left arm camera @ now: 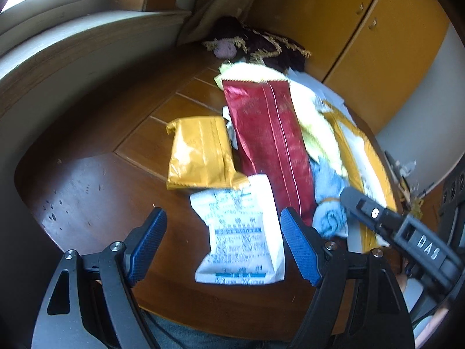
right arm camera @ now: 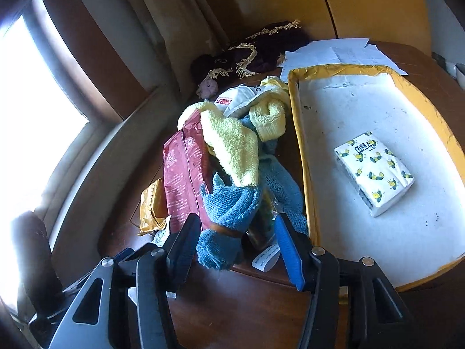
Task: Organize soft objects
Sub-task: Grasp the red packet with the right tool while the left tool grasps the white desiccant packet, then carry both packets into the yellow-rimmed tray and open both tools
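Blue towel (right arm camera: 229, 203) between spread right tool (right arm camera: 235, 232)

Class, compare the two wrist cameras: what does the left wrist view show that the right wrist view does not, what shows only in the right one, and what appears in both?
Only the left wrist view: the whole white printed sachet between the open fingers of the left gripper, and the right gripper from outside.

Only the right wrist view: the yellow-rimmed white tray holding a lemon-print tissue pack, and loose white papers.

Both: the dark red foil bag, yellow foil pouch, blue towel, pale yellow towel and dark fringed cloth. The right gripper is open around the blue towel.
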